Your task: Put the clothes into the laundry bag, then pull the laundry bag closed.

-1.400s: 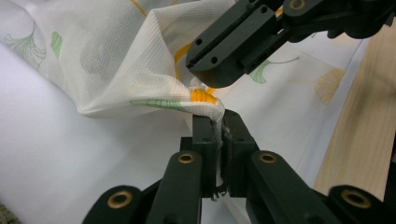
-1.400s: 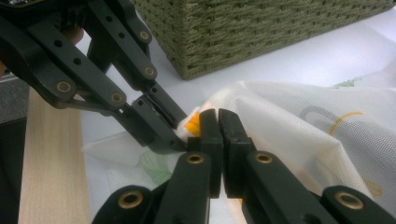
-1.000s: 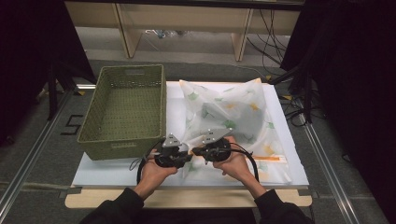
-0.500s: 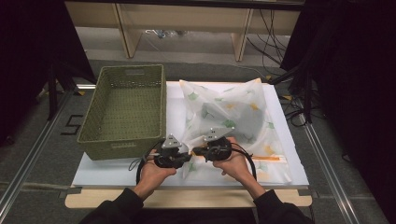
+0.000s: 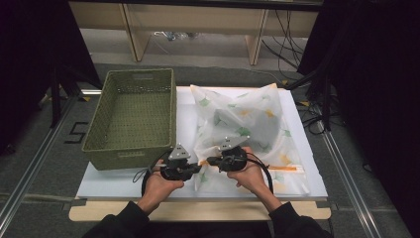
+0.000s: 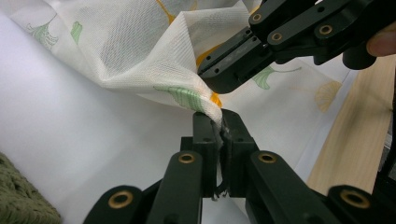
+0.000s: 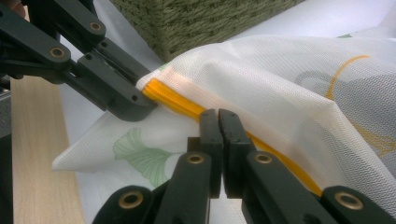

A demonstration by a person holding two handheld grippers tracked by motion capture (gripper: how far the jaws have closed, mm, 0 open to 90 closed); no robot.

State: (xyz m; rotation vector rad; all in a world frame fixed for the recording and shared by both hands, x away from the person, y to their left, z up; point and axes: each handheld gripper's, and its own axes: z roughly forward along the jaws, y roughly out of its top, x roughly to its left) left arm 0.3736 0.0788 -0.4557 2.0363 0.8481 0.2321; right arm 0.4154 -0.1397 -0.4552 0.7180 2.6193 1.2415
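1. White board [image 5: 124,179] covers a wooden table [image 5: 198,212]; dark curtains flank it.
2. Green basket [image 5: 132,115] sits far left.
3. Left gripper [image 5: 194,168] and right gripper [image 5: 212,160] both clamp the mesh bag [image 5: 247,124]'s near-left edge.

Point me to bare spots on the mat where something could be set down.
Free: the basket looks empty inside; a white mat strip between the basket's near wall and the table edge, left of the left gripper; thin mat margin right of the mesh bag. Crowded: centre-front, where the left and right gripper pinch the bag's corner close together.
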